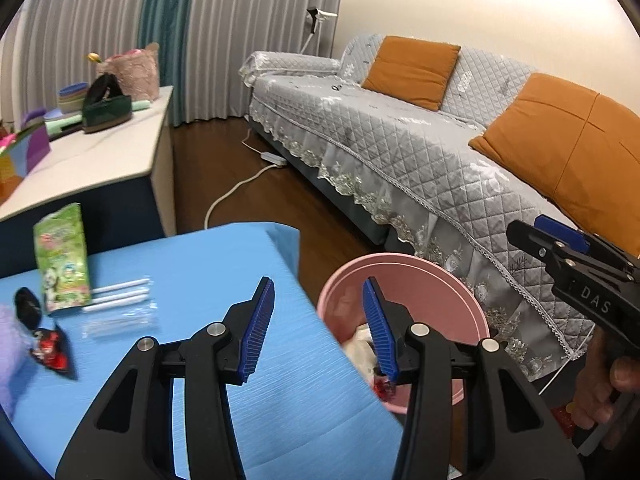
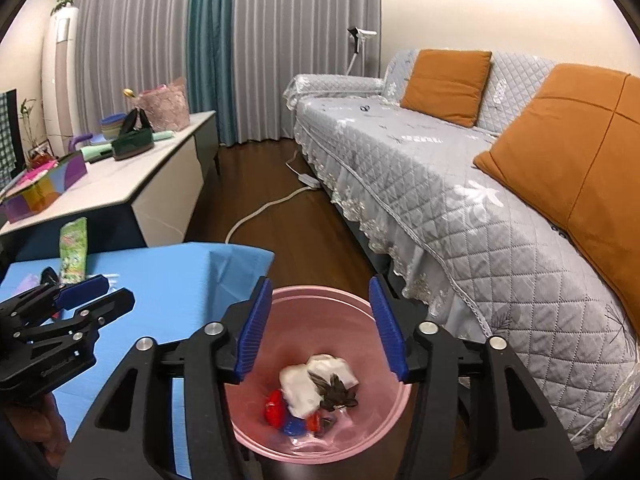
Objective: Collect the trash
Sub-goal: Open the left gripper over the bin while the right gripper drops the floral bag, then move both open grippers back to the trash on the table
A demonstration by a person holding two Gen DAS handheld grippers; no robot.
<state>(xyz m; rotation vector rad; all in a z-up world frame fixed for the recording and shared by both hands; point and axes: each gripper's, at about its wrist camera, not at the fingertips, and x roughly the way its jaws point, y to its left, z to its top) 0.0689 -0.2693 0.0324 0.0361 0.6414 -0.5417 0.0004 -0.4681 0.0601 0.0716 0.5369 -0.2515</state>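
Note:
A pink trash bin stands on the floor beside the blue table; it also shows in the left wrist view. It holds crumpled white paper, a dark scrap and red and blue bits. My right gripper is open and empty right above the bin. My left gripper is open and empty over the table's right edge. On the table lie a green snack packet, clear-wrapped white straws, a red-black wrapper and a black wrapper.
A grey-covered sofa with orange cushions runs along the right. A white cabinet with bags and bowls stands behind the table. A white power cord lies on the wood floor. A purple soft item sits at the table's left.

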